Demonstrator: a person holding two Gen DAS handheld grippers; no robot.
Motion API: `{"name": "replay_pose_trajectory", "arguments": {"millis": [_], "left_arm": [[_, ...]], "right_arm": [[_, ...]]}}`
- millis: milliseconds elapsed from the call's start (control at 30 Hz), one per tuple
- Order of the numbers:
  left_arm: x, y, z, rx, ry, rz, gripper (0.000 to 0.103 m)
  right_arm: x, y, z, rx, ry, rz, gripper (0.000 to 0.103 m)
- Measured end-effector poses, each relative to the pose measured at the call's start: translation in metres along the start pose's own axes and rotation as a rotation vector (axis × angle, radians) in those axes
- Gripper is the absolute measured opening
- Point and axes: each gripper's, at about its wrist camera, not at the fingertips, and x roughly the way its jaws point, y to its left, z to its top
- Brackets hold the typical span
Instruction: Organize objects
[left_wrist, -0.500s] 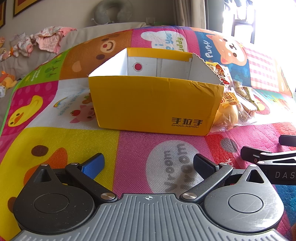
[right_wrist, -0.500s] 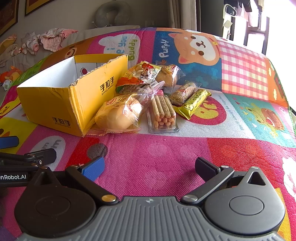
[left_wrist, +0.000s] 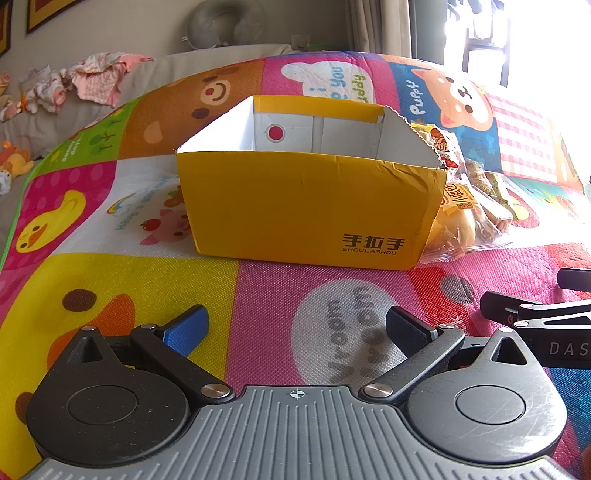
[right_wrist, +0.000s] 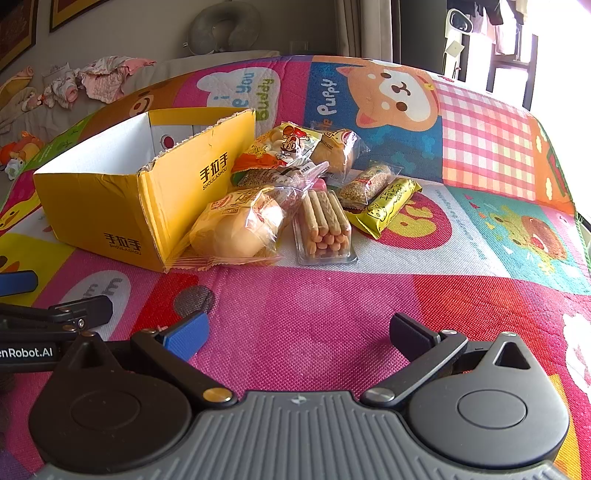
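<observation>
Two views, left wrist first. Left gripper (left_wrist: 295, 325) has its fingers spread wide, nothing between them, low over the play mat (left_wrist: 280, 295). Straight ahead sits the yellow box (left_wrist: 306, 206), top open, no snacks visible inside from this angle. It's thin cardboard with a creased front wall and torn right edge, so probably light and easy to shove; best left alone or steadied by a wall. Snack packs (left_wrist: 469, 214) peek out just right of the box, touching its corner. Right gripper's fingers show at the right edge.

Right wrist view. Right gripper (right_wrist: 299, 332) also spread apart and holding nothing, well short of the pile. Snacks lie clustered against the box's (right_wrist: 110, 206) right side: bread bun bag (right_wrist: 236, 229) leaning on the wall, biscuit stick tray (right_wrist: 325, 225) beside it, sesame bar (right_wrist: 365, 184), yellow wrapper bar (right_wrist: 388, 203), small cake pack (right_wrist: 336, 149), cartoon snack bag (right_wrist: 277, 155) at the back.

Handling guesses: all light. Bun is soft and squashes, film is slippery; pinch the crimped end seam. Stick tray is stiffer but brittle inside; grip across its narrow width. Bars take a mid-body pinch.
</observation>
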Motion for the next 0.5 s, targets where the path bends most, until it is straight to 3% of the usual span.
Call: {"name": "replay_pose_trajectory", "arguments": {"millis": [500], "left_arm": [[0.0, -0.0001, 0.0, 0.0, 0.0, 0.0, 0.103]], "right_arm": [[0.0006, -0.0008, 0.0001, 0.002, 0.0, 0.002, 0.103]]}}
